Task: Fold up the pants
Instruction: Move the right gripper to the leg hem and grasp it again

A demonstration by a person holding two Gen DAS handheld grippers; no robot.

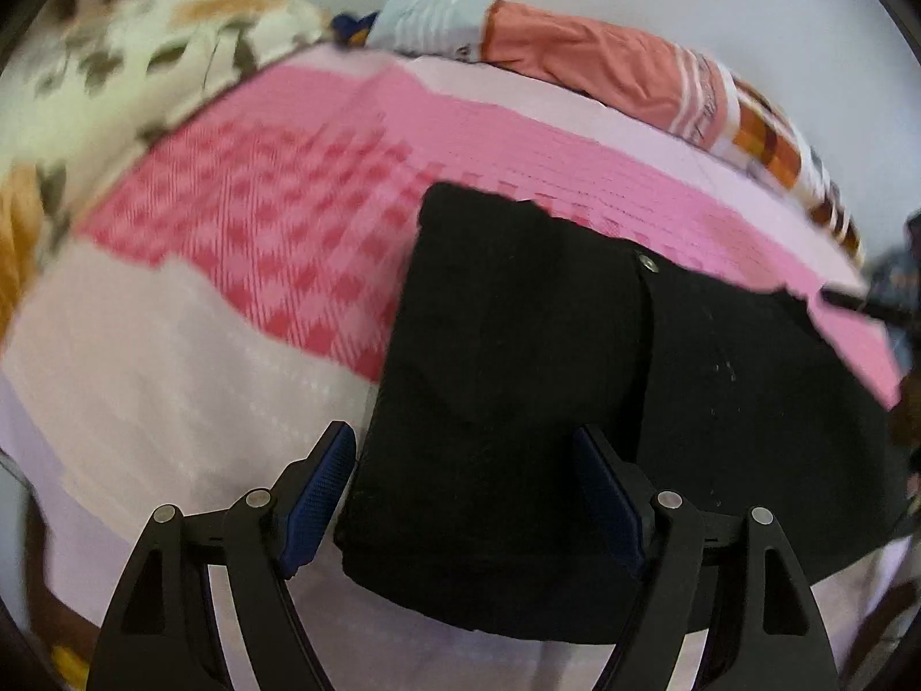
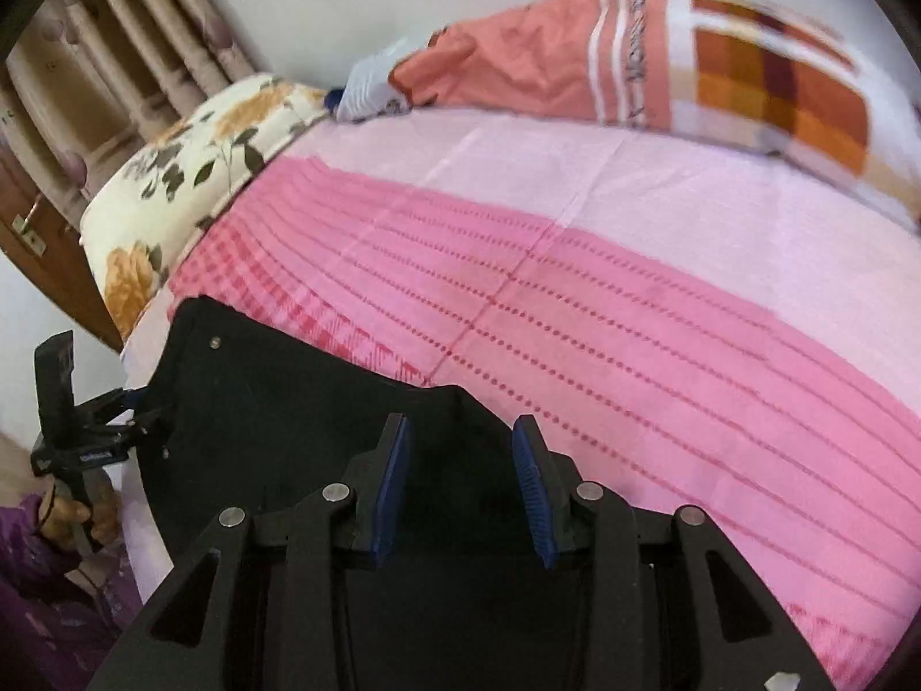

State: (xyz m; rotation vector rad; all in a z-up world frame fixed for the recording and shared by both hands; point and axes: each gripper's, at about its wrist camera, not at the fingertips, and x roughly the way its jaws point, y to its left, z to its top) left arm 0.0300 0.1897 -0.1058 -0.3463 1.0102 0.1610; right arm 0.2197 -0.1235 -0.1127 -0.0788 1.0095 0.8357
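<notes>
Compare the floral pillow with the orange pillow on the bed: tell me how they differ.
The floral pillow is cream with orange flowers and dark leaves; the orange pillow is plain salmon with white stripes and a checked end. The floral pillow lies at the bed's left end, near the curtain; the orange pillow lies along the far edge by the wall. Both rest on the pink bedspread, apart from the black pants.
</notes>
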